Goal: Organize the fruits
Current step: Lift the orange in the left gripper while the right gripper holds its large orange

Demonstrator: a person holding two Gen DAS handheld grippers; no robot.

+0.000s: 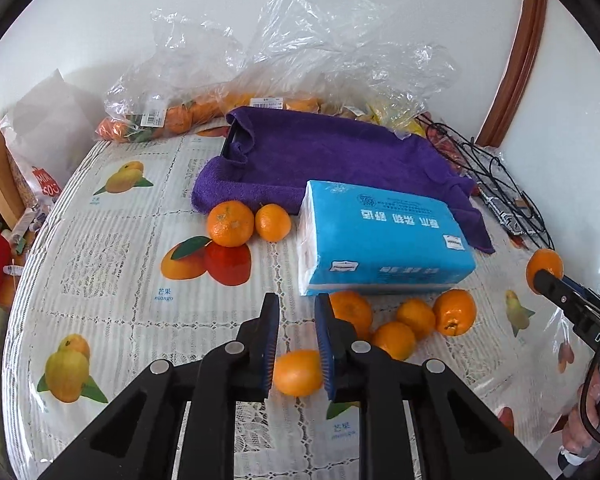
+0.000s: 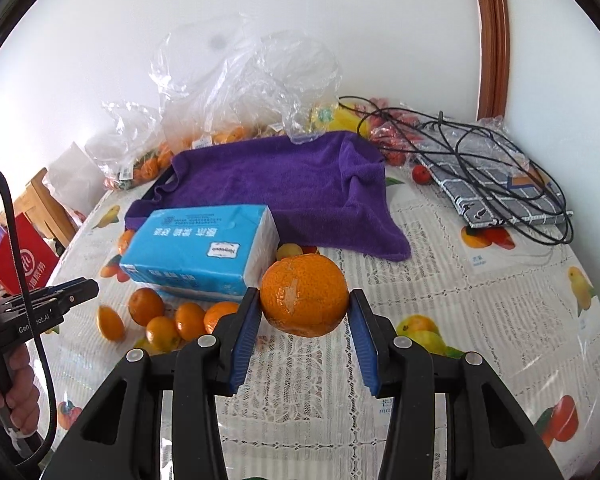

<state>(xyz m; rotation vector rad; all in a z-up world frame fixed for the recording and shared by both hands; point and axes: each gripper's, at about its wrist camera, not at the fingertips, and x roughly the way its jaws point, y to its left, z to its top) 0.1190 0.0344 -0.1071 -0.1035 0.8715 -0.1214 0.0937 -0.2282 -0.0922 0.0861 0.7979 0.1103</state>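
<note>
My left gripper [image 1: 297, 300] is shut, its blue pads close together with nothing gripped. A small orange [image 1: 298, 372] shows beneath the pads; in the right wrist view this small orange [image 2: 110, 322] looks blurred, just below and apart from the left gripper [image 2: 88, 286]. My right gripper [image 2: 305, 295] is shut on a large orange [image 2: 300, 280], held above the table. The left wrist view shows the right gripper [image 1: 540, 276] at the far right with that large orange [image 1: 546, 262]. Several loose oranges [image 1: 404, 320] lie in front of a blue tissue pack [image 1: 384, 236]. Two oranges [image 1: 230, 224] rest beside the purple towel [image 1: 320, 152].
The purple towel covers a dark tray. Clear plastic bags [image 1: 172, 116] with more oranges stand along the wall behind it. Black cables [image 2: 500, 168] lie on a checked packet [image 2: 484, 184] at the back right. The tablecloth [image 2: 440, 280] is printed with fruit pictures. A person's hand [image 2: 18, 392] holds the left gripper's handle.
</note>
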